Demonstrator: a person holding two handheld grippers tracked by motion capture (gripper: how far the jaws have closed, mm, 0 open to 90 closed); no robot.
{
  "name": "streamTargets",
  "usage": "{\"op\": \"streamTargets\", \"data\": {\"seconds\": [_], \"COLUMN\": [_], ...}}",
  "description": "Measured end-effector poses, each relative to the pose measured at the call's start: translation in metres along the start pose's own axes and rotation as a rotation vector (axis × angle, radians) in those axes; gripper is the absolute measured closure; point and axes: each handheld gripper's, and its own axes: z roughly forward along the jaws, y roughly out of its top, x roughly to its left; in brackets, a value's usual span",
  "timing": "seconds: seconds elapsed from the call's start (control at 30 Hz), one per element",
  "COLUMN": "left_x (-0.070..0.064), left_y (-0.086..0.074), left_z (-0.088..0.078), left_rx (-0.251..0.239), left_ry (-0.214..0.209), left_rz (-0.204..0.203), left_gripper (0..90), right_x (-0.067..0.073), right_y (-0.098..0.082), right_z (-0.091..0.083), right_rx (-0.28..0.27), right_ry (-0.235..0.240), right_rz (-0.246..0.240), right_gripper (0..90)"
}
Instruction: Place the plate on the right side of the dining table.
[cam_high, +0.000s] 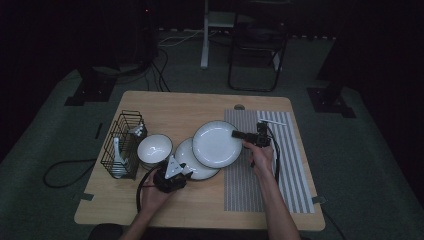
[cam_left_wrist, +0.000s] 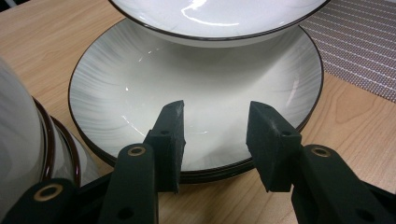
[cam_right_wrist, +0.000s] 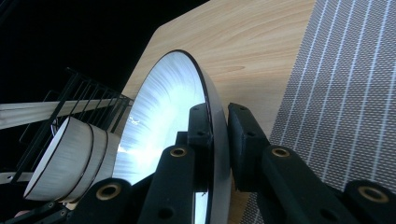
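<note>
A white plate with a dark rim (cam_high: 216, 143) hangs tilted above the table, overlapping a stack of matching plates (cam_high: 187, 156). My right gripper (cam_high: 241, 134) is shut on this upper plate's right rim. In the right gripper view the rim (cam_right_wrist: 215, 140) sits squeezed between the two jaws of the right gripper (cam_right_wrist: 217, 114). My left gripper (cam_high: 176, 167) is at the near edge of the lower stack. In the left gripper view the left gripper (cam_left_wrist: 215, 112) is open over the near rim of the lower plate (cam_left_wrist: 201, 79), with nothing clamped. The lifted plate (cam_left_wrist: 215, 14) hovers beyond.
Stacked white bowls (cam_high: 155, 148) stand left of the plates, beside a black wire rack (cam_high: 122, 145) holding utensils. A striped grey placemat (cam_high: 290, 165) covers the table's right part, with a thin white stick (cam_high: 272, 121) at its far end. Chairs and stands rise behind the table.
</note>
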Motion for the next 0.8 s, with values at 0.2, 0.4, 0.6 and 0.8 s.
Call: {"op": "streamTargets", "data": {"seconds": [0.2,0.4,0.6,0.8], "left_x": [0.000,0.000,0.000,0.000], "left_y": [0.000,0.000,0.000,0.000], "left_z": [0.000,-0.001,0.000,0.000], "left_rx": [-0.001,-0.001,-0.004,-0.003], "left_ry": [0.001,-0.002,-0.003,-0.006], "left_rz": [0.000,-0.004,-0.006,-0.008], "left_gripper": [57.5,57.5,57.5,57.4], "right_x": [-0.002,-0.003,-0.006,-0.008], "right_y": [0.002,0.004,0.006,0.008], "right_z": [-0.006,-0.009,-0.015,-0.021], "right_rx": [-0.008,-0.015,-0.032,-0.046], "right_ry": [-0.007,-0.013,-0.014,-0.021], "right_rz": [0.000,-0.002,0.005,0.012], "right_gripper": [79.9,79.8,79.8,79.9]}}
